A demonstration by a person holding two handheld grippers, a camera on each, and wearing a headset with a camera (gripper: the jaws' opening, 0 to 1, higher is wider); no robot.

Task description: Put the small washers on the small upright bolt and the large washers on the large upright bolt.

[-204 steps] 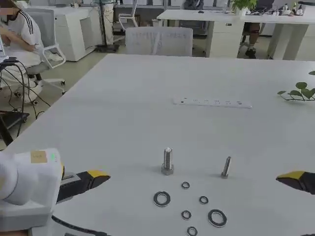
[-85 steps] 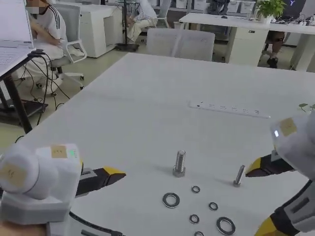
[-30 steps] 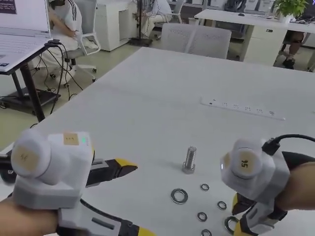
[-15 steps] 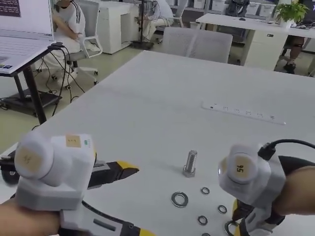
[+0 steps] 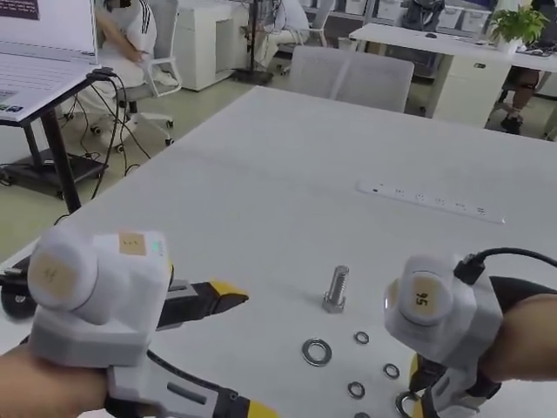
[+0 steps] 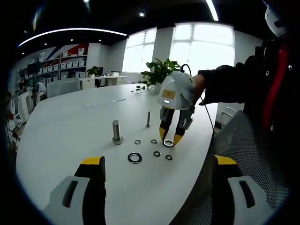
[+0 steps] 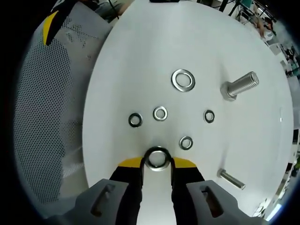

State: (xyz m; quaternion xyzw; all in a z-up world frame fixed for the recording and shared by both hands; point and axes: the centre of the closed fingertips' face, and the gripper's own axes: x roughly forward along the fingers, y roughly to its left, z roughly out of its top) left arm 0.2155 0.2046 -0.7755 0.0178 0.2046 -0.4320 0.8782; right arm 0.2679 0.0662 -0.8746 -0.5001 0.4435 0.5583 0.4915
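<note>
- The right gripper [image 7: 158,162] is pointing down at the table [image 5: 261,174] with its jaws drawn in narrow. They are pinching a large washer [image 7: 158,158] by the two sides of its rim.
- That washer is lying flat on the tabletop, close to the edge nearest the person.
- The left gripper [image 6: 158,161] is hovering at the near left part of the table. Its jaws are spread wide with nothing sitting between them, and it is facing across the work toward the right gripper.
- Four small washers [image 7: 160,113] are lying loose just beyond the pinched washer, each apart from the others. In the right gripper view two are lying to the left and two to the right.
- The other large washer [image 7: 183,80] is lying flat past them, near the foot of the large bolt [image 7: 240,86] but not touching it.
- The large bolt is standing upright on its head, with its threaded shank showing along its whole length.
- The small bolt [image 7: 231,178] is also standing on its head, well apart from the large one and off to the right of the washers.
- A white power strip [image 5: 431,201] is lying farther up the table.
- A potted plant [image 6: 159,72] is standing near the table's far side in the left gripper view.
- A grey chair [image 5: 352,78] is standing at the far end of the table, and a person [image 5: 130,35] is sitting at a desk in the background.
</note>
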